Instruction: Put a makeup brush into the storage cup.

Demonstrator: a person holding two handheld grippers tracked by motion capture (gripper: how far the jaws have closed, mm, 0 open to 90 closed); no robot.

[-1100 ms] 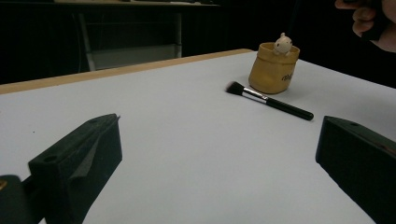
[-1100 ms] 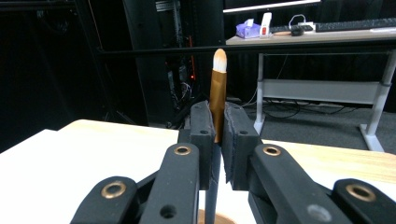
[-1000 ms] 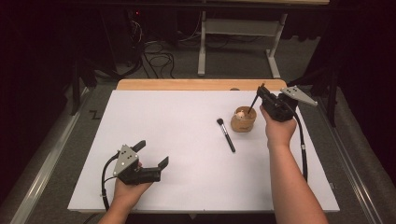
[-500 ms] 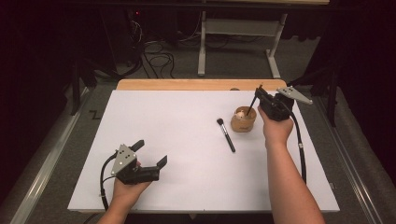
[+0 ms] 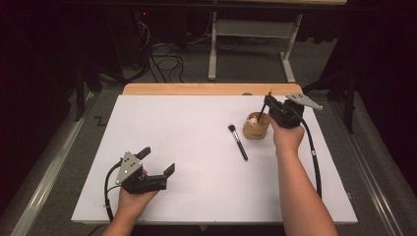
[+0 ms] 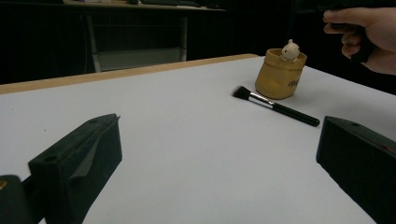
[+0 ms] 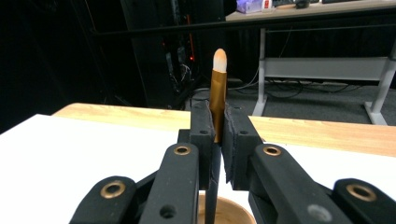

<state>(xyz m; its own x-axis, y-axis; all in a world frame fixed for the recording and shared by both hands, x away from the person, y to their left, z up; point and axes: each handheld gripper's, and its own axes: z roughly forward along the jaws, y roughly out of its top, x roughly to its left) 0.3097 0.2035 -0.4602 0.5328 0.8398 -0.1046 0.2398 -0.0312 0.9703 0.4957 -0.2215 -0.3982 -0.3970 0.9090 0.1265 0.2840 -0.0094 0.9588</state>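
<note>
Slim brush: bronze-gold ferrule, pale rounded tip; upright, dark handle

Matt paper-like sheet; glossy brush handle; seemingly cloth pot.

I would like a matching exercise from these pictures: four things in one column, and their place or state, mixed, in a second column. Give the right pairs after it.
Things:
1. black makeup brush
2. gold-handled brush
3. tan cup
4. left claw

Places or states:
A. open, holds nothing
B. clamped upright in the right claw
C. lies flat on the white table
D. stands on the table under the right claw, with a small pale figure inside

Pairs: 1-C, 2-B, 3-D, 4-A
</note>
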